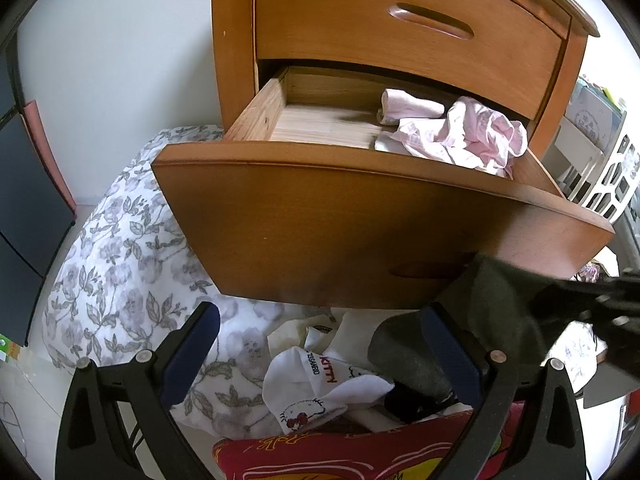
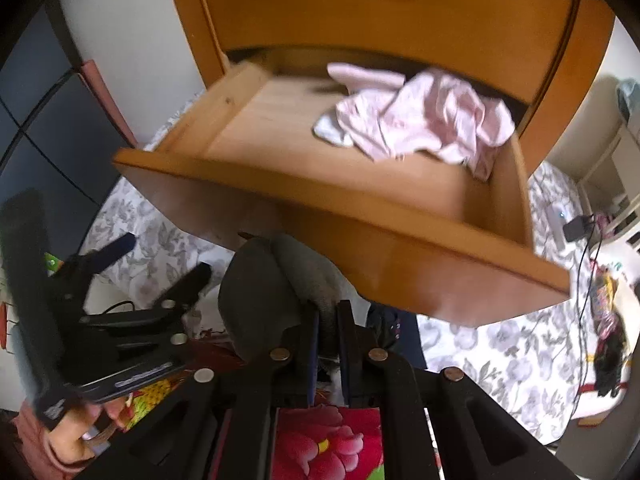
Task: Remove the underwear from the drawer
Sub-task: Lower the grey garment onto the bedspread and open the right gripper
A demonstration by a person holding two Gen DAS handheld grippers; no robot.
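The lower drawer (image 1: 320,220) of a wooden chest stands pulled out, its front (image 2: 320,196) blurred in the right wrist view. Crumpled pink underwear (image 1: 472,136) (image 2: 424,124) lies at the drawer's back right. My right gripper (image 2: 330,314) is shut on a dark grey garment (image 2: 260,292), below and in front of the drawer. In the left wrist view that garment (image 1: 492,312) hangs at the right from the blurred right gripper (image 1: 616,300). My left gripper (image 1: 320,314) (image 2: 160,264) is open and holds nothing, low in front of the drawer.
The upper drawer (image 1: 400,20) is closed. Floral bedding (image 1: 120,260) spreads under and around the chest. A white printed garment (image 1: 316,392) and other clothes lie on a red flowered cloth (image 2: 324,440) below the grippers. Cables and a charger (image 2: 576,228) lie at the right.
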